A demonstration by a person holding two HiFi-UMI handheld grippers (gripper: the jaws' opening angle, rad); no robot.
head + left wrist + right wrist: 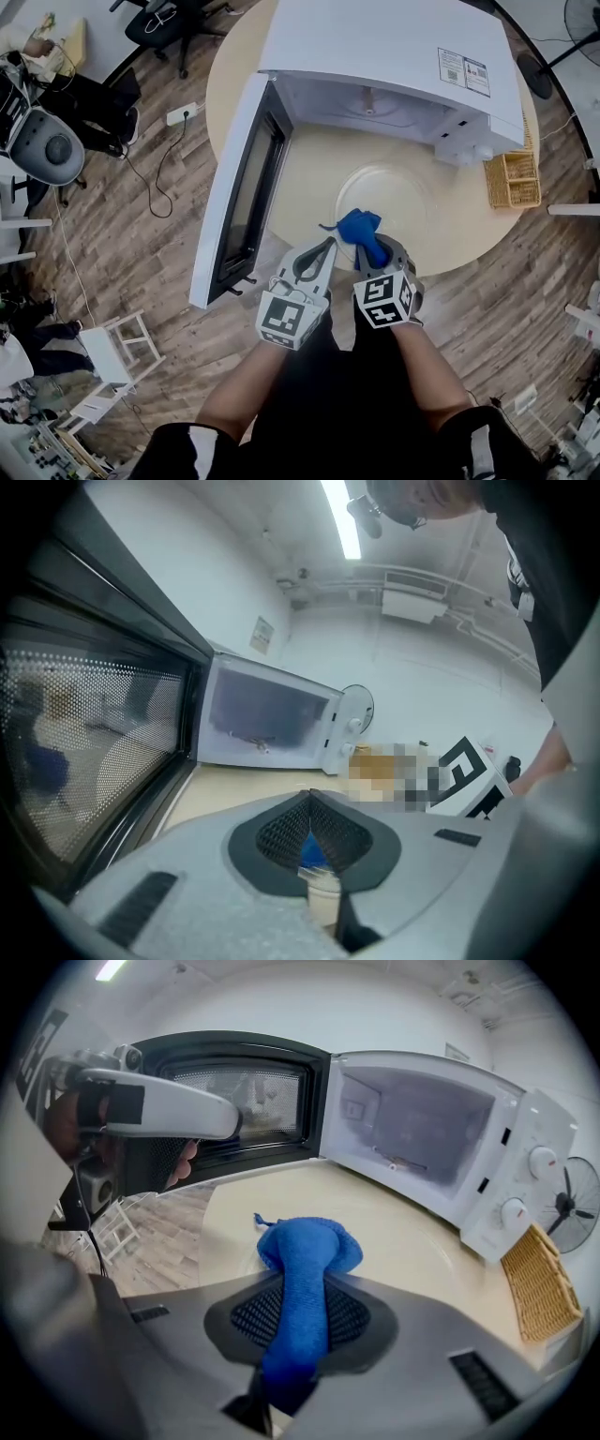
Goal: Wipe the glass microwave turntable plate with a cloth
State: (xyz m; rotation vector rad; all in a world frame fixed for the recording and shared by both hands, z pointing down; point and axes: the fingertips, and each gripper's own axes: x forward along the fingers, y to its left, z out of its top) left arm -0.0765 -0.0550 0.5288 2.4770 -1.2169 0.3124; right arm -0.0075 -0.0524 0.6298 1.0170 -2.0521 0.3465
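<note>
The clear glass turntable plate [398,192] lies flat on the round table in front of the open microwave [394,56]; in the right gripper view its faint rim [412,1232] shows beyond the cloth. My right gripper [375,251] [307,1283] is shut on a bunched blue cloth [360,228] [309,1251], whose free end hangs over the plate's near left part. My left gripper [326,246] [311,801] is just left of the cloth, jaws together and empty, and shows raised at the upper left of the right gripper view [230,1121].
The microwave door [239,197] stands open to the left, close beside my left gripper. A wicker basket [513,180] [539,1283] sits at the table's right edge. The table edge [281,246] runs right under both grippers. Chairs and cables lie on the floor to the left.
</note>
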